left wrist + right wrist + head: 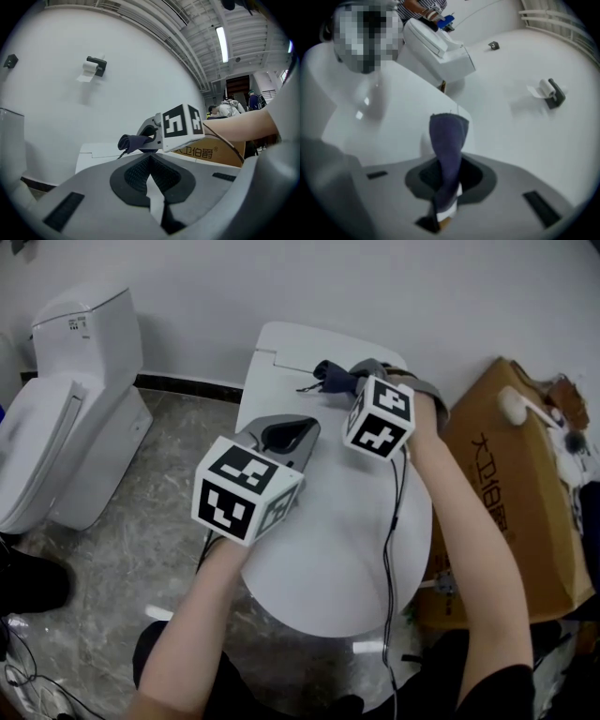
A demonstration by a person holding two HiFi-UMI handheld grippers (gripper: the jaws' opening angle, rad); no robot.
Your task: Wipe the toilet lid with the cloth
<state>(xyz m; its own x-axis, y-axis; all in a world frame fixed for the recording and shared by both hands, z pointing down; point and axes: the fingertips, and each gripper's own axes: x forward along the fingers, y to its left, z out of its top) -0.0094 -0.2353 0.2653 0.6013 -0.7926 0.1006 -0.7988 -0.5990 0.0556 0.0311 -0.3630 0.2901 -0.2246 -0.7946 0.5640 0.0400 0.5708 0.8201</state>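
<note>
A second toilet (66,418) stands at the left against the white wall (375,287), lid down, on a grey marbled floor (141,568) — a dark skirting strip (187,383) runs along the wall's foot beside it. At the right sits a brown cardboard box (506,512) with black print, a white-handled item (525,407) lying on top. A toilet roll in a black holder (93,67) hangs on the wall — overhead, a long ceiling light (221,43) is lit.

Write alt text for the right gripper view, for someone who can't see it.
The right gripper has its jaws shut on a dark blue cloth that sticks out above a glossy white toilet. Beyond are a second toilet and a wall-mounted paper roll.
</note>
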